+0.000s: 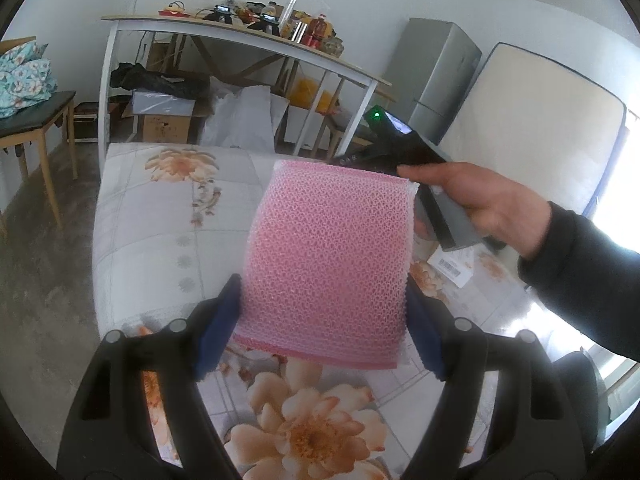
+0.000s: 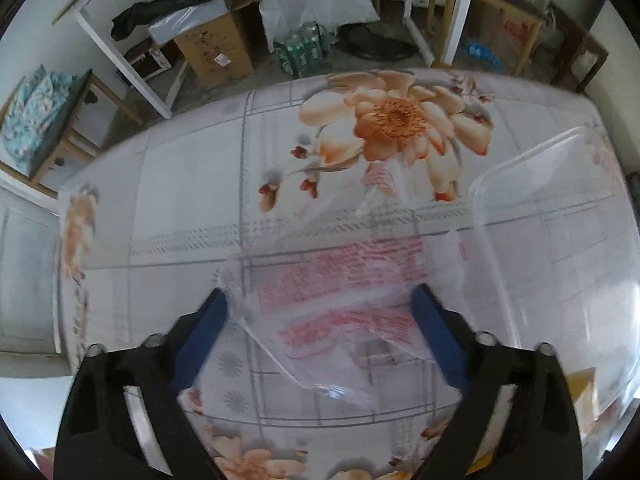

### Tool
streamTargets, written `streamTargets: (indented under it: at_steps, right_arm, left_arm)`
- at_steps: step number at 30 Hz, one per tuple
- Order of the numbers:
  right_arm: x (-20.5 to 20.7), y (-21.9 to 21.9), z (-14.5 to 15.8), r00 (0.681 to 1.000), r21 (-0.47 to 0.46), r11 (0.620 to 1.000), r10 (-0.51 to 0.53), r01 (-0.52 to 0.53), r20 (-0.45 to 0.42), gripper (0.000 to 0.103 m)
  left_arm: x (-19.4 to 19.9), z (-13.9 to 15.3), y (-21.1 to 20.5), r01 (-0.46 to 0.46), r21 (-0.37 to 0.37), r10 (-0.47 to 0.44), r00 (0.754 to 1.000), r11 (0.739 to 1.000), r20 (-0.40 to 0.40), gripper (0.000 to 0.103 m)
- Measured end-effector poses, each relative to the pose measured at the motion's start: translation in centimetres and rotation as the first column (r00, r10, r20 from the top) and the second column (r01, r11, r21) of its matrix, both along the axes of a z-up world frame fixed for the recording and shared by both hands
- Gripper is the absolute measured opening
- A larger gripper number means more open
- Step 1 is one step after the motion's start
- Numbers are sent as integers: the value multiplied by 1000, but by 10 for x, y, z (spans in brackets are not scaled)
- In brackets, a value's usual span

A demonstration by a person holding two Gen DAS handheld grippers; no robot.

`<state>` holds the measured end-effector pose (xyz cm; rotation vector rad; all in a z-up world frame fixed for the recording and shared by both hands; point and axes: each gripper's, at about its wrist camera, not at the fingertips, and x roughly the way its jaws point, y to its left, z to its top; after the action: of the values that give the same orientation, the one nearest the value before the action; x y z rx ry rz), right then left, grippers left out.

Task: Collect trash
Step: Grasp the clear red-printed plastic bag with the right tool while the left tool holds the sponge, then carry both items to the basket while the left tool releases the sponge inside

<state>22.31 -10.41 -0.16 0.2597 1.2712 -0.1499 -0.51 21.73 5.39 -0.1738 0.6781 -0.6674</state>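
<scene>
In the left wrist view my left gripper (image 1: 322, 300) is shut on a pink bubble-wrap sheet (image 1: 328, 256); its blue pads press the sheet's two side edges and hold it upright above the flowered tablecloth (image 1: 160, 216). The right hand and its gripper body (image 1: 420, 160) show behind the sheet. In the right wrist view my right gripper (image 2: 320, 304) stands open over a clear plastic bag with red print (image 2: 340, 280) that lies flat on the tablecloth (image 2: 192, 184). The blue fingers (image 2: 200, 332) sit on either side of the bag's near part.
A clear plastic bin (image 2: 560, 240) stands at the right of the table. A paper label with a barcode (image 1: 452, 266) lies on the cloth. Behind are a white-framed shelf table (image 1: 240, 36), cardboard boxes (image 2: 216, 48), a fridge (image 1: 436, 76), a mattress (image 1: 536, 128) and a side table (image 1: 32, 120).
</scene>
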Motion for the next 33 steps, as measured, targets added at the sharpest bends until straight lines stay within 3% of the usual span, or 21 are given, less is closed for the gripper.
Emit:
streamTargets:
  at_steps: [3, 6, 8, 11, 14, 24, 28, 33]
  right_arm:
    - [-9, 6, 4, 998, -51, 997, 56, -56, -1, 55]
    - [-20, 14, 7, 993, -92, 989, 118, -120, -19, 48]
    - [-28, 17, 9, 988, -88, 984, 152, -153, -24, 34]
    - [-42, 17, 20, 981, -53, 979, 195, -196, -18, 33]
    - [-57, 13, 29, 973, 2, 973, 229, -229, -11, 21]
    - [-121, 24, 62, 938, 149, 927, 333, -345, 100, 15]
    - [-162, 48, 84, 899, 154, 890, 406, -430, 166, 15]
    - [-230, 105, 114, 811, 108, 817, 529, -566, 250, 15]
  left_arm:
    - [-5, 0, 6, -15, -6, 15, 1000, 1000, 3, 73]
    - [-9, 3, 13, -29, -22, 29, 1000, 999, 4, 73]
    - [-13, 5, 15, -34, -28, 34, 999, 999, 6, 73]
    - [-18, 8, 15, -38, -31, 38, 999, 999, 6, 73]
    - [-26, 12, 15, -45, -38, 45, 999, 998, 10, 73]
    - [-69, 24, 24, -84, -32, 84, 996, 996, 8, 73]
    - [-106, 35, 36, -135, -27, 135, 991, 991, 19, 73]
    - [-183, 41, 65, -251, 15, 251, 968, 968, 20, 73]
